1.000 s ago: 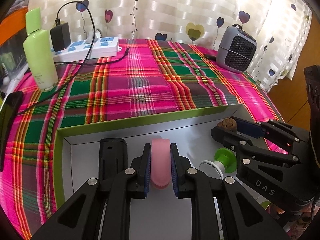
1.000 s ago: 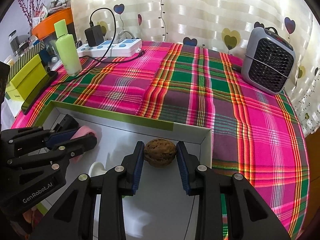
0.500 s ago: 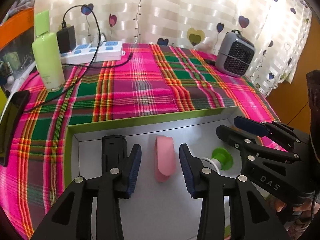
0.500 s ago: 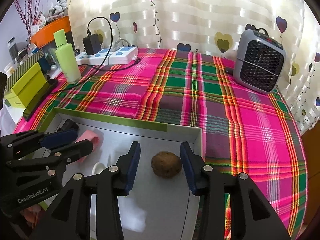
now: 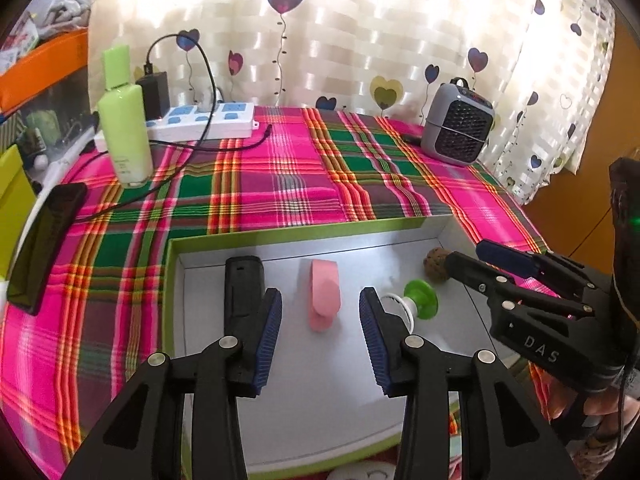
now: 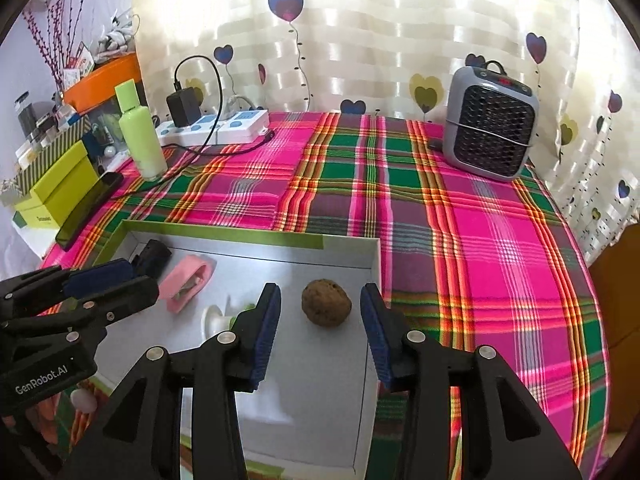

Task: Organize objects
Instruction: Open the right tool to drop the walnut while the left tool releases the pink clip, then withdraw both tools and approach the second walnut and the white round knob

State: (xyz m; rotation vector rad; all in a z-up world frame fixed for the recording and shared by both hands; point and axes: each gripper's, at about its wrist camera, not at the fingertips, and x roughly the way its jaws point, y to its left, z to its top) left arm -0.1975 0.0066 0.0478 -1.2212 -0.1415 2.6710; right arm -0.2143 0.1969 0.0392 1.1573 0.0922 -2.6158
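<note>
A shallow green-rimmed box (image 5: 304, 232) with a white floor lies on the plaid cloth. Inside it are a pink clip-like piece (image 5: 323, 280), a black block (image 5: 243, 280), a green-and-white knob (image 5: 420, 298) and a brown walnut (image 5: 434, 266). My left gripper (image 5: 320, 297) hovers open above the pink piece, pads clear of it on both sides. My right gripper (image 6: 319, 294) is open over the walnut (image 6: 326, 307), which rests on the box floor near the right wall. Each gripper shows in the other's view, the right gripper (image 5: 466, 253) at the walnut and the left gripper (image 6: 140, 278) by the pink piece (image 6: 188, 280).
At the back left stand a light green bottle (image 5: 124, 128), a white power strip (image 5: 208, 122) with a black charger and cable, and a dark phone (image 5: 44, 248) at the left edge. A grey heater (image 5: 458, 130) sits back right. Lime boxes (image 6: 56, 192) lie off the table's left.
The left gripper opened and let go of the pink piece; the right gripper widened off the walnut. Both then drew back and up, leaving the two things on the box floor.
</note>
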